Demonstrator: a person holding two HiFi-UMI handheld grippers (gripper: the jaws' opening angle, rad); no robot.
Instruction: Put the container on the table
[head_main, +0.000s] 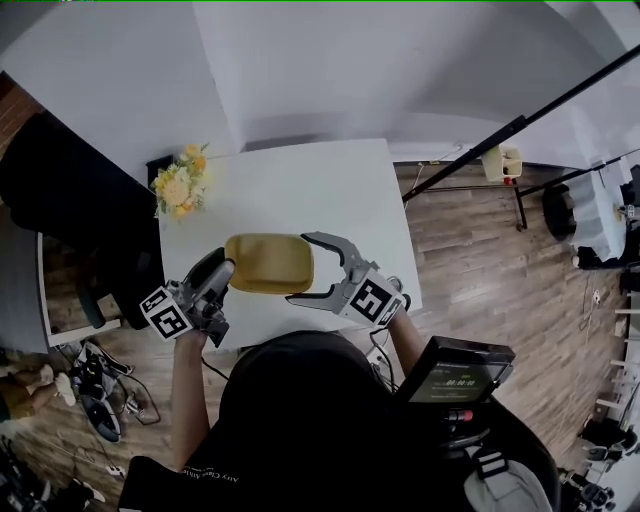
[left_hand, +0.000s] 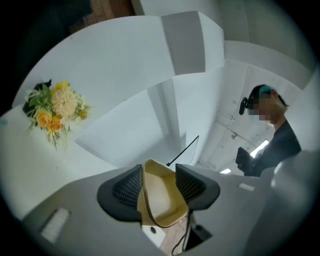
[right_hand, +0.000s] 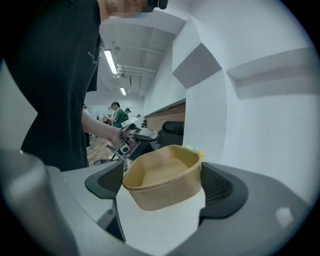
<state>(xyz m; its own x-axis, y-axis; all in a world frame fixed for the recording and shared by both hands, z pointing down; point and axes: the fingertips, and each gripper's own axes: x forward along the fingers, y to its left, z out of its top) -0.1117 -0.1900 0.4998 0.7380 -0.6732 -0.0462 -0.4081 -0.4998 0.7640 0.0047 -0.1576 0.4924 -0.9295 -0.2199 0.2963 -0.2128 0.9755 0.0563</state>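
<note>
A tan paper container (head_main: 268, 262) hangs just above the near edge of the white table (head_main: 300, 190). My right gripper (head_main: 298, 268) reaches in from the right, and its jaws span the container's short width. In the right gripper view the container (right_hand: 165, 185) fills the gap between the pads of the right gripper (right_hand: 162, 182), which is shut on it. My left gripper (head_main: 225, 272) is rolled over at the container's left end. In the left gripper view that end (left_hand: 160, 200) sits between the jaws of the left gripper (left_hand: 159, 182), whose pads stand close beside it.
A bunch of yellow flowers (head_main: 180, 183) stands at the table's far left corner. A black chair (head_main: 60, 190) is left of the table and a black stand pole (head_main: 520, 125) slants over the wooden floor on the right. Another person (left_hand: 272, 135) stands beyond the table.
</note>
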